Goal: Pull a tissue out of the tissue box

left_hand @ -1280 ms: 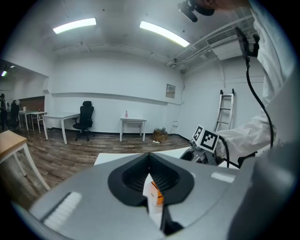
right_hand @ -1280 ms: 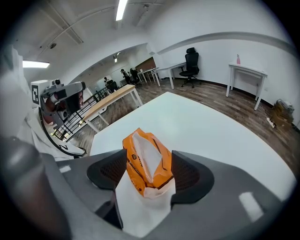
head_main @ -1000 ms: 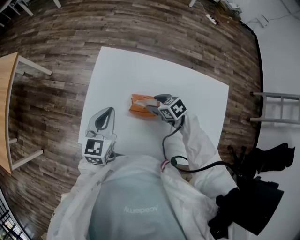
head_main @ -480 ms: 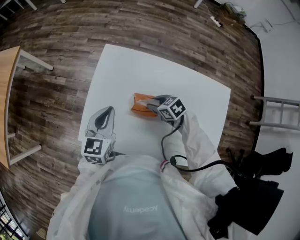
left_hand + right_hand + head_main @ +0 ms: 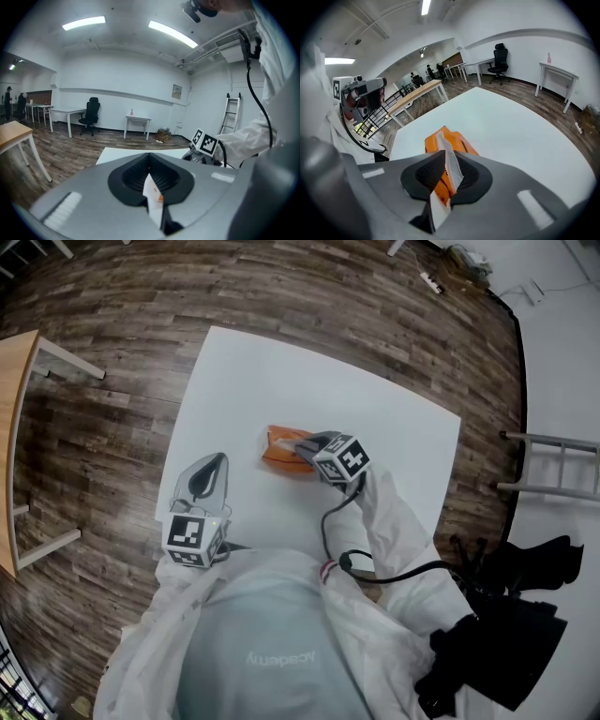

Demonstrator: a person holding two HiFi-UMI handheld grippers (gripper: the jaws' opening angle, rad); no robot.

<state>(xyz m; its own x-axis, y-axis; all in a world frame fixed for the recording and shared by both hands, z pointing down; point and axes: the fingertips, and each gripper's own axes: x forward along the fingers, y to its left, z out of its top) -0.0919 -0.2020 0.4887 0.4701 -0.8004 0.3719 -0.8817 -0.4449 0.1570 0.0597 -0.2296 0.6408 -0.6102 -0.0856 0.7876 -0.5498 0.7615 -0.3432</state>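
An orange tissue box (image 5: 278, 447) lies near the middle of the white table (image 5: 281, 371). My right gripper (image 5: 306, 448) points steeply down at the box's right end. In the right gripper view the white tissue (image 5: 451, 159) rises from the orange box (image 5: 440, 138) and runs between the jaws of the right gripper (image 5: 449, 172), which are closing and pinch it. My left gripper (image 5: 208, 470) hovers over the table's near left edge, apart from the box. Its jaws (image 5: 150, 180) stand together with nothing in them; only a thin slit of table shows between them.
A wooden table (image 5: 11, 427) stands on the plank floor to the left. A grey ladder (image 5: 553, 457) and black gear (image 5: 511, 634) are to the right. A black cable (image 5: 403, 570) runs from the right gripper across the sleeve. Office desks and a chair line the far wall.
The right gripper's jaws have drawn together over the box's opening. Both hands have stayed almost where they were.
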